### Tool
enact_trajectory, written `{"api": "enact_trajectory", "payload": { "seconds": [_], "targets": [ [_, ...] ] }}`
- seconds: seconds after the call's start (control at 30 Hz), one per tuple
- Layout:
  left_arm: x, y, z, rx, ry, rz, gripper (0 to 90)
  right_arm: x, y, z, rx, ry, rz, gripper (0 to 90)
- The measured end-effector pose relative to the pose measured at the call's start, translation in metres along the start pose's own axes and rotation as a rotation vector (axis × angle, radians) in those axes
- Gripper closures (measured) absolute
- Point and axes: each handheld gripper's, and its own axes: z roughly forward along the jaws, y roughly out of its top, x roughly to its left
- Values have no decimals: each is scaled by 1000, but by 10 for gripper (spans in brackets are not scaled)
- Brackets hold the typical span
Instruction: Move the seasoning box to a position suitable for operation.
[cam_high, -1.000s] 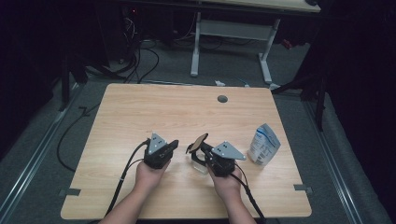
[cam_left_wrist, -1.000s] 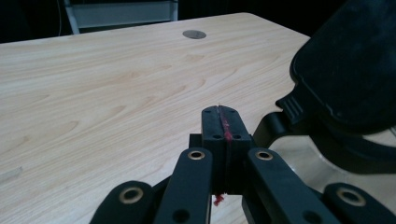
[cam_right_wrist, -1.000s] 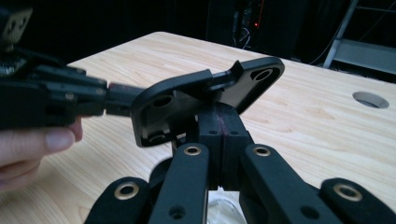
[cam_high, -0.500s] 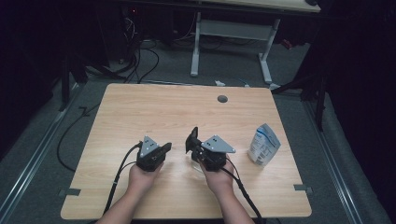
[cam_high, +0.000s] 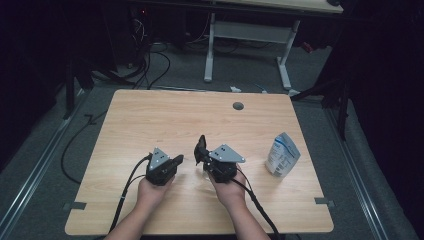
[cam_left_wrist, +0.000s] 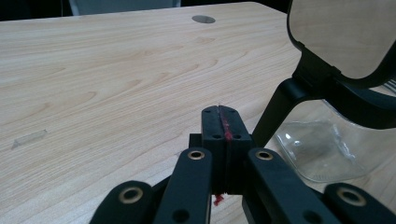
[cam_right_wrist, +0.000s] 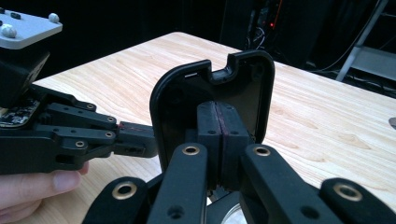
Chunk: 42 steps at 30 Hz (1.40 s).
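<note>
**Holding Two Closed Claws Beside an Upright Black Panel**

Filling most of the high view, the pale wooden table (cam_high: 150, 115) carried everything in play. At its right side, well apart from the hands, stood a white and blue pouch (cam_high: 282, 155).

Both forearms came up from the bottom edge of the high view. The left hand (cam_high: 150, 192) held the left gripper (cam_high: 179, 160) just left of centre in the lower half of the frame, its tip aimed toward the right. Its jaws were pressed together with nothing between them, and in the left gripper view a thin red seam ran down the join. The right hand (cam_high: 230, 192) held the right gripper (cam_high: 205, 161) just right of centre, aimed back toward the left one. Its jaws were pressed together as well.

Right beyond the right gripper's tips stood a black rounded-square panel (cam_high: 201, 147), upright and near the middle of the high view, between the two grippers. The right gripper view showed its dark back with a notch in the top edge. In the upper right of the left gripper view it showed a wood-toned face in a black frame. Whether the closed jaws touched the panel could not be told.

A clear container (cam_left_wrist: 322, 154) lay on the table below the panel, at the lower right of the left gripper view.

Near the far edge of the table sat a small round grey hole (cam_high: 238, 106). A short strip of clear tape (cam_left_wrist: 29, 138) lay at the left of the left gripper view.
</note>
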Motion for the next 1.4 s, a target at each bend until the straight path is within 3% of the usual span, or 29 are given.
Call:
{"api": "enact_trajectory", "payload": {
  "seconds": [0.2,0.5,0.73,1.1,1.4],
  "targets": [
    [-1,-2,0,0,-2,-1,900,-2,-5,-7,6,-6,-9,893],
    [-2,-8,1,7,-6,-9,899,-25,-34,-21,72,-29,34,900],
    [-3,-9,1,3,-12,-18,897,-23,-45,-26,108,-23,39,900],
    [-5,-13,0,-1,-21,-26,892,-18,-52,-34,92,15,58,900],
    [-6,-14,-6,-4,-23,-14,855,-21,-58,-46,68,10,62,871]
  ]
}}
